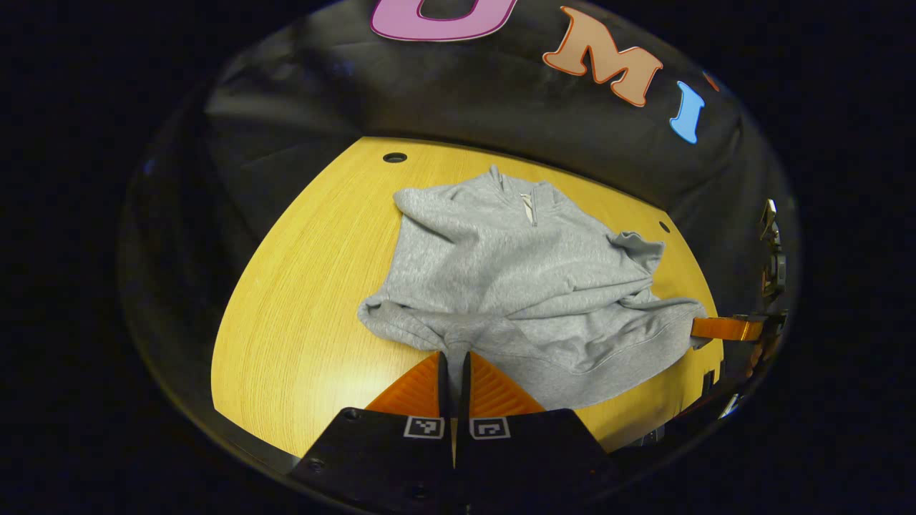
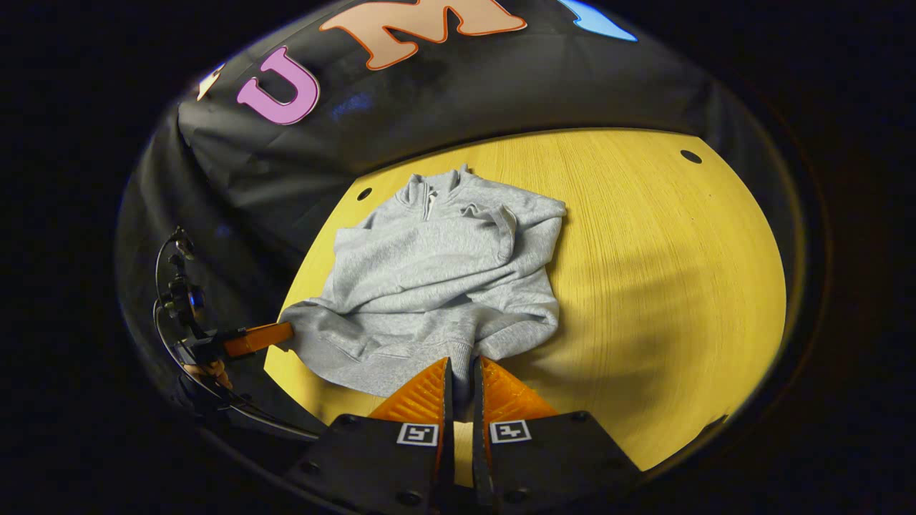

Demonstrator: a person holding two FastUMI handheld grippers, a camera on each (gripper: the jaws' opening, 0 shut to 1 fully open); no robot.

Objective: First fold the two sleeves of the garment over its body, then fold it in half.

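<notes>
Both tools grip the bottom hem of the grey sweater. Seen in the left gripper view, the left tool has its fingers pressed nearly together with a fold of hem cloth pinched between them. Seen in the right gripper view, the right tool is likewise clenched on a bunch of the hem.

Ahead of each tool the sweater lies on the wooden counter, collar and short zip at the far end, close to the black cloth wall. Its two sleeves are already folded in over the body, and the cloth is rumpled in ridges, most of all near the hem.

From the left tool, the right tool shows far off to the right at the counter's edge, touching the hem corner, with a hand and cables behind it. From the right tool, the left one sits far left at the opposite hem corner.

Small round holes mark the counter's far corners. To the right of the right tool, bare wood stretches wide, crossed by a soft shadow.
</notes>
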